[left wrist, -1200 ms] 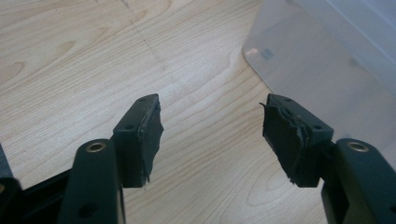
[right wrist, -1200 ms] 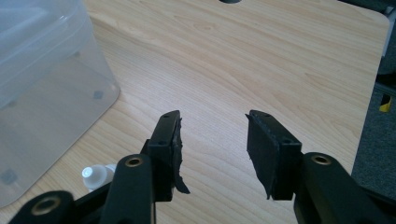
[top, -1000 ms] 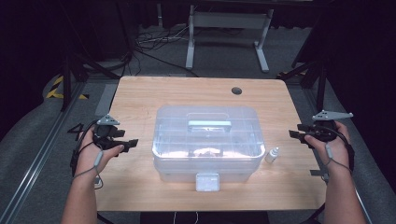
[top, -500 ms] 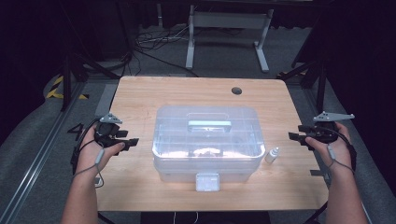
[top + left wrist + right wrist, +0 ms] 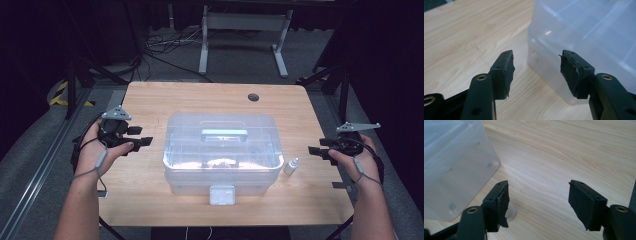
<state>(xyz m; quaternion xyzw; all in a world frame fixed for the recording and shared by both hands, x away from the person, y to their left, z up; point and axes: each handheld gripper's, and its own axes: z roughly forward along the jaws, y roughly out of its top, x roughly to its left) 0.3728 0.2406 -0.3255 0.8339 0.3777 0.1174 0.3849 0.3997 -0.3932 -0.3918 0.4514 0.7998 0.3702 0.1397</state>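
Note:
A clear plastic storage box [image 5: 222,152] with a lid, a top handle [image 5: 224,134] and a front latch [image 5: 222,194] stands in the middle of the wooden table [image 5: 160,102]. My left gripper [image 5: 141,137] hovers open to the box's left, its jaws pointing at the box's side [image 5: 579,37]. My right gripper [image 5: 316,147] is open to the box's right, above the table edge. A small white bottle [image 5: 291,165] stands on the table between the box and the right gripper; its cap [image 5: 510,211] peeks out behind the right gripper's left jaw.
A round cable hole [image 5: 253,97] lies at the table's far right. Beyond the table are a metal stand [image 5: 240,30] and loose cables [image 5: 160,47] on the dark floor. Bare wood [image 5: 564,152] stretches past the right gripper.
Both hands have shifted slightly; the left gripper has edged a little toward the box. Box and bottle have not moved.

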